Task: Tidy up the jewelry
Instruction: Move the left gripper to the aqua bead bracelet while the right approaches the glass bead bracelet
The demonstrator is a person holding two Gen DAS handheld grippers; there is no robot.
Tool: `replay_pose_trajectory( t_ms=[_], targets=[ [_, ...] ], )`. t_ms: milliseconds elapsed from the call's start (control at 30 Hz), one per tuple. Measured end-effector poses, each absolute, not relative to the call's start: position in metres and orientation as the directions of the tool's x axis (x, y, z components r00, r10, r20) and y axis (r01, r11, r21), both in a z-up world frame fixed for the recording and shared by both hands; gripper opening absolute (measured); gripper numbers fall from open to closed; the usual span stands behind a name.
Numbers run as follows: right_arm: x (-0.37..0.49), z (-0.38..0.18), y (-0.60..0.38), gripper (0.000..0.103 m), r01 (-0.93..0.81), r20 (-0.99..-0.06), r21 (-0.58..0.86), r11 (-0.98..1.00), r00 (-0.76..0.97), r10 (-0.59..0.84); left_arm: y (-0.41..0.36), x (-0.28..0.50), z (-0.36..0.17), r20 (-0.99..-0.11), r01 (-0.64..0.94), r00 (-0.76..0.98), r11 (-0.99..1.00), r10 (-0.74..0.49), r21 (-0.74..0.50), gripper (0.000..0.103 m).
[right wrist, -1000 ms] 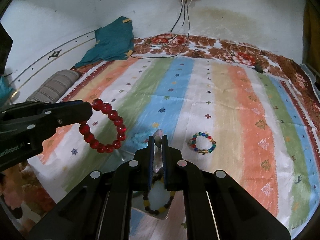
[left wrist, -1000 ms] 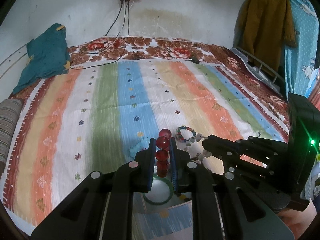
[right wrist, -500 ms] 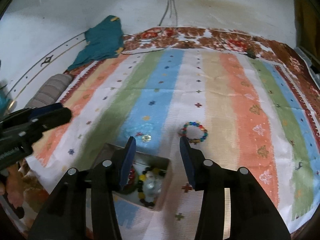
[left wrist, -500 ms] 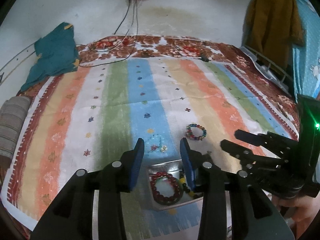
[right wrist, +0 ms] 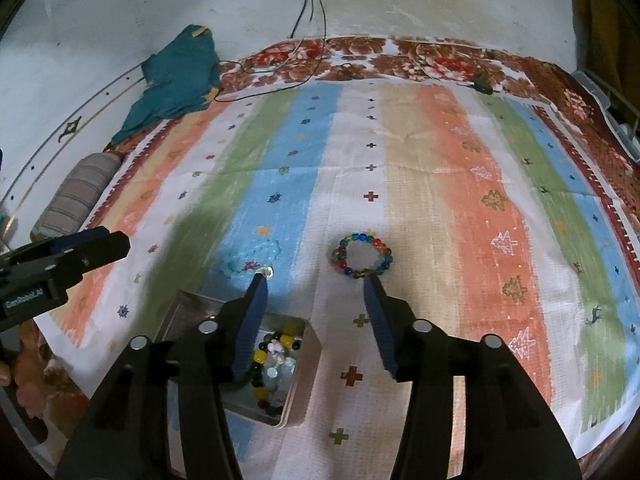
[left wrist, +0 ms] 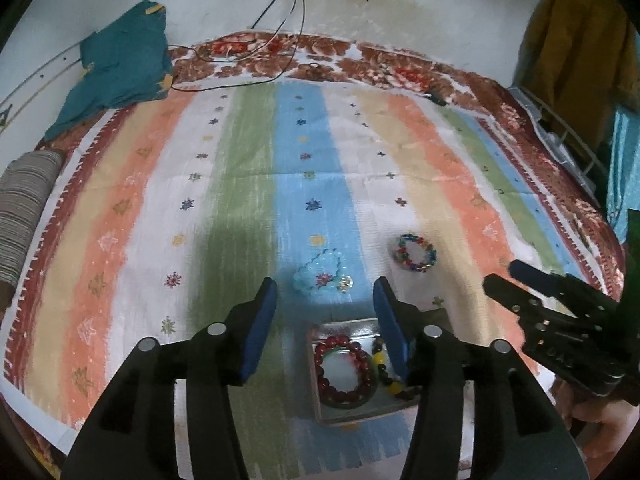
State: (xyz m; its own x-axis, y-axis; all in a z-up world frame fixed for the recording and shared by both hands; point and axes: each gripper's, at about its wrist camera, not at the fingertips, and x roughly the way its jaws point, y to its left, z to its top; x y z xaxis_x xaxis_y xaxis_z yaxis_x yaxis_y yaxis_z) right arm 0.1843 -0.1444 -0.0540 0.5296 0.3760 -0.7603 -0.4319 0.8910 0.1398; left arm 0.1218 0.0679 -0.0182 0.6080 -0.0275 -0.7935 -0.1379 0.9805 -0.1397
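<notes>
Striped bedspread; teal cloth far left; cables on wall.

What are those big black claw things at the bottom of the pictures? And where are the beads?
Those claws are two grabbing tools, one in each of a person's hands. A small camera sits on each tool and looks along its two fingers, so each picture shows its own claw at the bottom.

One picture is from the left gripper, the other from the right gripper. Both have just been opening, and nothing is between their jaws.

They are over a striped bedspread. Near the claws is a metal tin with a red bead bracelet and other beads inside. Still on the cloth are a pale blue bracelet and a colourful bracelet, waiting to be tidied away.
</notes>
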Motion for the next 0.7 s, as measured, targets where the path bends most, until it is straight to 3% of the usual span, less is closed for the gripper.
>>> replay_pose_trajectory(
  t_ms=[233, 400, 700],
  targets=[
    [0.201, -0.062, -0.146, 0.062, -0.405, -0.780, 0.133, 0.905, 0.521, 0.348, 0.067, 0.143, -0.031, -0.824, -0.142, 0.566, 0.986, 0.013, -0.082, 0.064],
    [0.211, -0.070, -0.146, 0.072, -0.397, -0.798, 0.137, 0.908, 0.498, 0.338, 0.073, 0.156, -0.041, -0.847, -0.144, 0.531, 0.986, 0.003, -0.086, 0.068],
    [0.222, -0.078, -0.140, 0.078, -0.398, -0.813, 0.123, 0.909, 0.485, 0.322, 0.080, 0.174, -0.058, -0.879, -0.156, 0.477, 0.981, -0.030, -0.119, 0.071]
  ],
)
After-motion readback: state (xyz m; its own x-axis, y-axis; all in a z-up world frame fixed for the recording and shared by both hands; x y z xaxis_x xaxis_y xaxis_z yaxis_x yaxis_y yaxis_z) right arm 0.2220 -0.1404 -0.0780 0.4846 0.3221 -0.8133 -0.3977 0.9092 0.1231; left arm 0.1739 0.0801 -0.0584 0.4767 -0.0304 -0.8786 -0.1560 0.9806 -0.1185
